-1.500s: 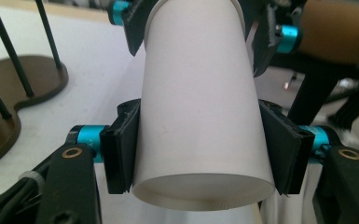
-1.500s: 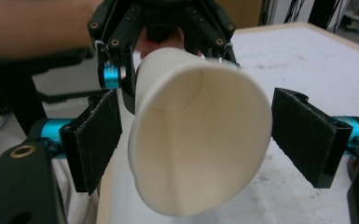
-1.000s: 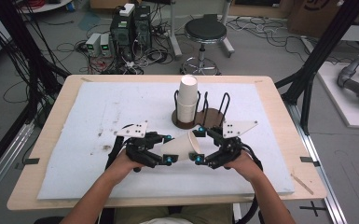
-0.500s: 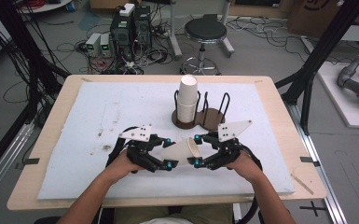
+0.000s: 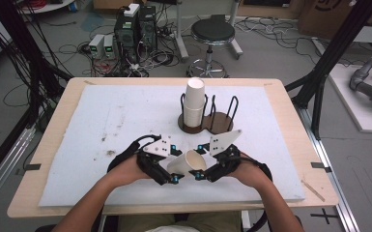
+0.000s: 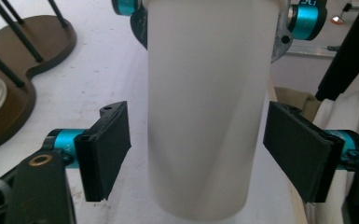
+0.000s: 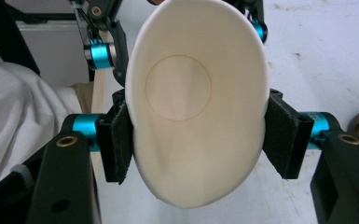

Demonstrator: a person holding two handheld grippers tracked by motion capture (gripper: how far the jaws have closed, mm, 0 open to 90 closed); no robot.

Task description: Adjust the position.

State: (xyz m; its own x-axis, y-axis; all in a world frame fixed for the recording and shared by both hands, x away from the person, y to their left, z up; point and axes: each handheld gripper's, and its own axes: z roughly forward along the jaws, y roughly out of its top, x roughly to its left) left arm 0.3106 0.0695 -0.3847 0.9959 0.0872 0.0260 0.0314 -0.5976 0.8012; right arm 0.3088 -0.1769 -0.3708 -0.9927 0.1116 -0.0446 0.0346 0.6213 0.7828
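— So, how do the two tongs stand?

— The right gripper (image 7: 198,140) has both black pads pressed on the rim end of a white paper cup (image 7: 196,102), squeezing the mouth into an oval; its own view looks straight into the cup, down to the round bottom. Its jaws have just been closing onto that cup. The left gripper (image 6: 205,154) has just been opening: its pads stand off the cup's wall on both sides, a clear gap at each, with the cup's closed end still between them.

— And where is the cup over the table?

— Seen from the high view, the paper cup (image 5: 188,162) lies tilted on its side between the two hands, near the front edge of the white mat (image 5: 101,125), its mouth toward the right gripper (image 5: 200,175) and its base toward the left gripper (image 5: 173,178).

— What lies farther out?

— Behind the hands, near the mat's middle, sits a dark brown cup holder (image 5: 207,121) with upright black wire loops. A stack of white cups (image 5: 193,101) stands upright in its left ring; the right ring holds nothing. The mat covers a pale wooden table (image 5: 290,101).
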